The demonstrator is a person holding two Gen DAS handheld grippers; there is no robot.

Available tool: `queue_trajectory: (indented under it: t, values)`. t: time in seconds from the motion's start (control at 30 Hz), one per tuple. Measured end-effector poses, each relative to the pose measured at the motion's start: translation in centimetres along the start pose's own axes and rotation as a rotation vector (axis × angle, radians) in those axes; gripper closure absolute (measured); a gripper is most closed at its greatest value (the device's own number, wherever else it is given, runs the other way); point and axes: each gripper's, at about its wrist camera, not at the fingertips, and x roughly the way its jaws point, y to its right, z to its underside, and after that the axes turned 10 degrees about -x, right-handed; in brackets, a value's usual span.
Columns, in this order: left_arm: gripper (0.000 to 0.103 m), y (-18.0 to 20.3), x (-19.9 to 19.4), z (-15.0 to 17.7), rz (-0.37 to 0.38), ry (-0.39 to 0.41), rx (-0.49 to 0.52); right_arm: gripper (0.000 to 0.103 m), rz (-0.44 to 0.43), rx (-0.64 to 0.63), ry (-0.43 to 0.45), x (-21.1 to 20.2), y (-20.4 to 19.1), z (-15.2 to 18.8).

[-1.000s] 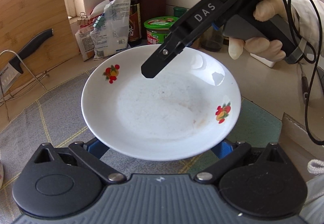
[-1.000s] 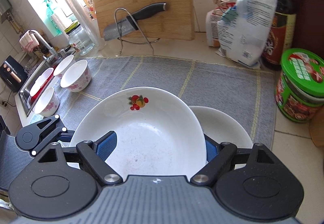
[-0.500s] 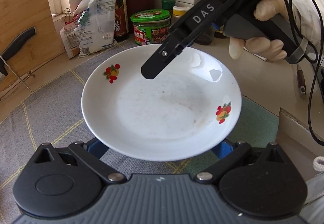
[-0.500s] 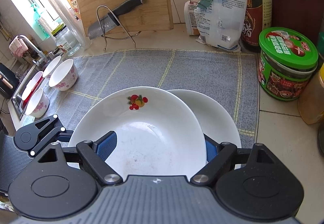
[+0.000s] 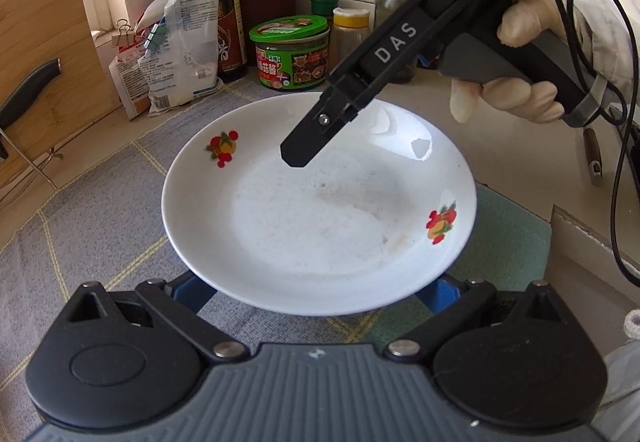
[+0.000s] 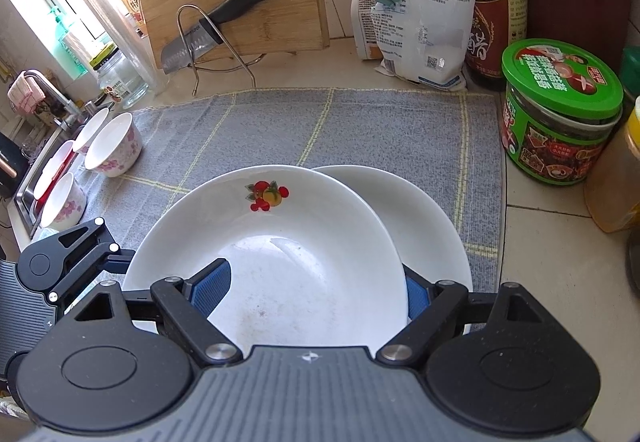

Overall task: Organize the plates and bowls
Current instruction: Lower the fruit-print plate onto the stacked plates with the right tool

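Note:
A white plate with fruit prints (image 5: 312, 218) is held above the grey mat; it also shows in the right wrist view (image 6: 280, 262). My left gripper (image 5: 316, 294) has blue pads at both sides of the plate's near edge, under the rim. My right gripper (image 6: 316, 290) straddles the opposite rim, one blue pad (image 6: 210, 292) inside the plate, the other outside. A second white plate (image 6: 424, 226) lies on the mat just below and to the right. Several pink-flowered bowls (image 6: 114, 150) stand at the mat's left end.
A grey checked mat (image 6: 360, 122) covers the counter. A green-lidded jar (image 6: 560, 110), a sauce bottle (image 6: 496, 2) and a clipped bag (image 6: 424, 14) stand behind. A cutting board and knife on a rack (image 6: 224, 18) are at the back left. A sink (image 6: 36, 182) is far left.
Both grippers have carried the fruit-print plate right along the mat, closer to the jar and bottles. It now overlaps more of the second plate below.

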Motion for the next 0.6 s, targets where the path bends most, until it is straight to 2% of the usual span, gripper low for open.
queue_trajectory:
  t: [0.6]
  values:
    - [0.001, -0.72, 0.86, -0.63, 0.016, -0.014, 0.028, 0.013, 0.028, 0.031, -0.017, -0.49, 0.37, 0.81]
